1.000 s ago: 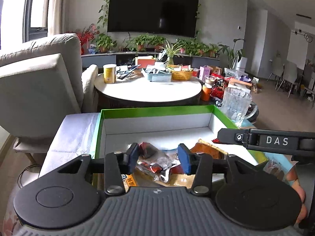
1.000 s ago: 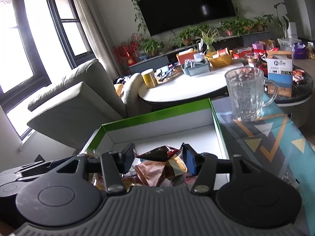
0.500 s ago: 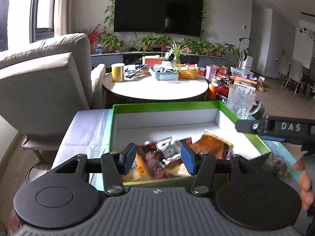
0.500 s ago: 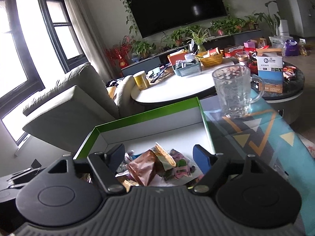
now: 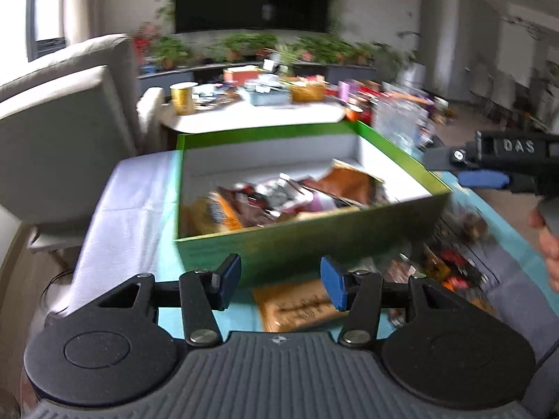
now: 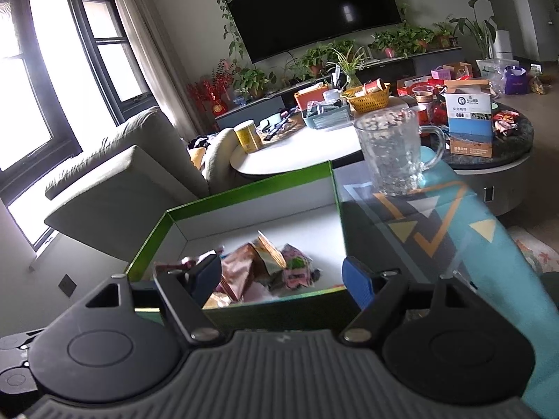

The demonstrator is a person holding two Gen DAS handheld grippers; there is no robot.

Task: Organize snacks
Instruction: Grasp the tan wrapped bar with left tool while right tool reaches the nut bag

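A green box (image 5: pixel 307 237) with a white inside holds a pile of snack packets (image 5: pixel 286 195); it also shows in the right wrist view (image 6: pixel 244 195) with the packets (image 6: pixel 265 269). My left gripper (image 5: pixel 281 281) is open and empty, in front of the box's near wall, above an orange packet (image 5: pixel 297 305) on the table. More loose packets (image 5: pixel 450 269) lie right of the box. My right gripper (image 6: pixel 283 277) is open and empty at the box's near edge; it also shows in the left wrist view (image 5: pixel 489 164) beyond the box's right wall.
A glass mug (image 6: pixel 394 153) stands on the patterned teal cloth (image 6: pixel 489 244) right of the box. A grey armchair (image 5: pixel 59 132) is to the left. A round white table (image 6: pixel 300 153) with clutter stands behind the box.
Both grippers have pulled back from over the box. The right gripper let go of a packet into the box and opened wide. The left gripper now sits lower, before the box's front wall.
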